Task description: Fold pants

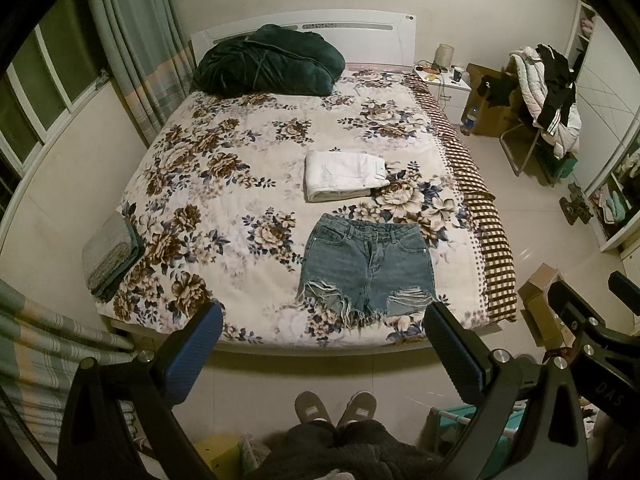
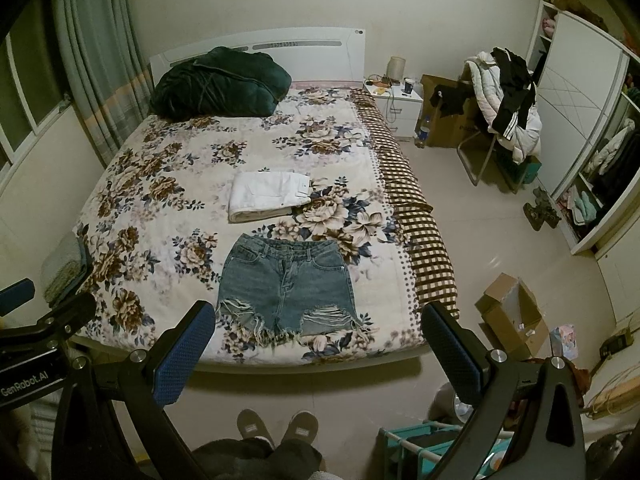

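Blue denim shorts with frayed hems lie flat and unfolded on the floral bed, near its foot edge, waistband toward the headboard. They also show in the right wrist view. Folded white pants lie just beyond them, also in the right wrist view. My left gripper is open and empty, held above the floor short of the bed's foot edge. My right gripper is open and empty, held likewise. Both are apart from the shorts.
A dark green blanket is heaped at the headboard. A folded grey-green towel sits at the bed's left corner. A nightstand, a chair piled with clothes, a cardboard box and a wardrobe stand to the right. My slippered feet are at the bed's foot.
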`<state>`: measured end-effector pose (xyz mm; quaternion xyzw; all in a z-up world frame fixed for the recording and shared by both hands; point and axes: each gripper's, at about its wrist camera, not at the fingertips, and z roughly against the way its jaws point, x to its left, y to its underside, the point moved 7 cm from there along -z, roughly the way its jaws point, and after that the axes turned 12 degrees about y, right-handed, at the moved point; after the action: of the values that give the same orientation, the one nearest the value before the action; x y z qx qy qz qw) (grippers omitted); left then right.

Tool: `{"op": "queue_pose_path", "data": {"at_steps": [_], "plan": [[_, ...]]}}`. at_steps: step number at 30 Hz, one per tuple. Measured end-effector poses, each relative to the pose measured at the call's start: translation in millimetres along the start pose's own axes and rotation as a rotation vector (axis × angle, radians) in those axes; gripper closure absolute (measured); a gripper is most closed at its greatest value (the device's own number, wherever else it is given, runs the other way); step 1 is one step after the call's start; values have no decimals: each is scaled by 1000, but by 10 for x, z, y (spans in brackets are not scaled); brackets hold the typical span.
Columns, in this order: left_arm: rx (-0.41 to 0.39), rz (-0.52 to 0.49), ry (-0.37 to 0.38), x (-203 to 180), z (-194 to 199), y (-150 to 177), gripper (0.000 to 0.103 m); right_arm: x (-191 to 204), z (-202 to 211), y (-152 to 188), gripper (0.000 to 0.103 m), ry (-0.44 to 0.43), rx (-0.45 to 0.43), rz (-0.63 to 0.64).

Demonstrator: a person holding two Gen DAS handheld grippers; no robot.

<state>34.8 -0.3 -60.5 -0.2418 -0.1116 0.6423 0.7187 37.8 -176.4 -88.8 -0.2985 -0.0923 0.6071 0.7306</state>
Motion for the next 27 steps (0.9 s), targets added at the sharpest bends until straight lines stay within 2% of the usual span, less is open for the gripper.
{"op": "queue_pose_path", "data": {"at_steps": [13,17,22,27], "plan": [[3,-1,6,-48,17,-75,0,56,10,89,0,0,4,2],[7,2,9,-97,7,-117,0,148,104,-19,0,3,9,3],[13,9,19,-187,-26,-137,0,140,123,6,0,0,18,2],[-22,7,-5,-138,-195,-229,0,120,-43,51,0,15,58,-25]]}}
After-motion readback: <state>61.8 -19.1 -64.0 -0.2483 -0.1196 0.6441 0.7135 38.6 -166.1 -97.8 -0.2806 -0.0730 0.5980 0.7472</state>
